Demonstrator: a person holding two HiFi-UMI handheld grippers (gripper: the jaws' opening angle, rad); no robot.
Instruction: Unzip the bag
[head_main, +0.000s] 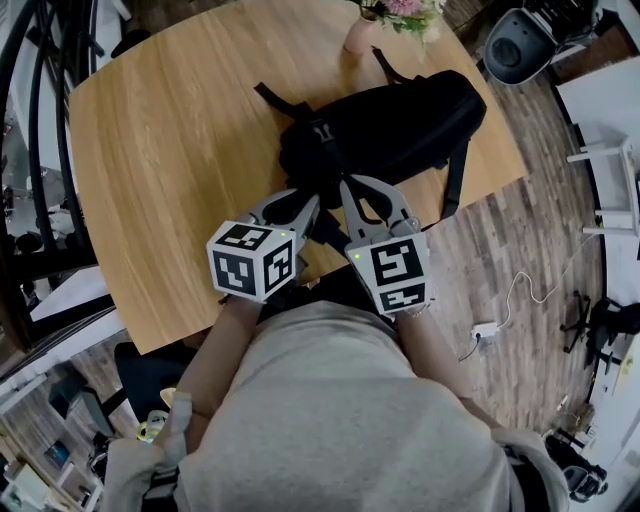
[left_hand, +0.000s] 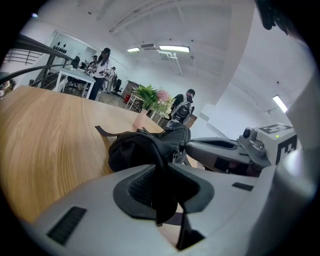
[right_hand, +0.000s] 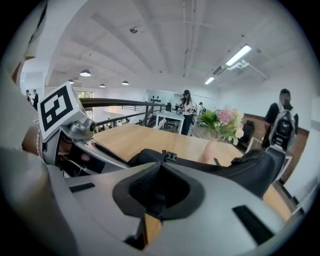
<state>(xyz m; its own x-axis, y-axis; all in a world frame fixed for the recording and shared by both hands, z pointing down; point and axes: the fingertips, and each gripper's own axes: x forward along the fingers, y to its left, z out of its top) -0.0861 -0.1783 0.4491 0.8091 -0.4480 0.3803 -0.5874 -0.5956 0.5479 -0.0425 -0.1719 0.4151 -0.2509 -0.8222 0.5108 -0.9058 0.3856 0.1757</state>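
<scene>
Both at bag (head_main: 400, 125), left hand-held gripper (left_hand: 161, 180) clamping fabric, right hand-held gripper (right_hand: 156, 192) closed.

Light wooden counter (head_main: 160, 170) fills centre; plank floor (head_main: 520, 230) at 3 o'clock; black railing (head_main: 40, 120) at 9; flower vase (head_main: 360, 35) at 12; ceiling strip lights (left_hand: 174, 48), white wall (left_hand: 235, 60).

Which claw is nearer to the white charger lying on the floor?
Right. The right claw is at the black bag's near end, on the side of the table toward the white charger. The left claw grips the bag beyond it, farther away.
</scene>
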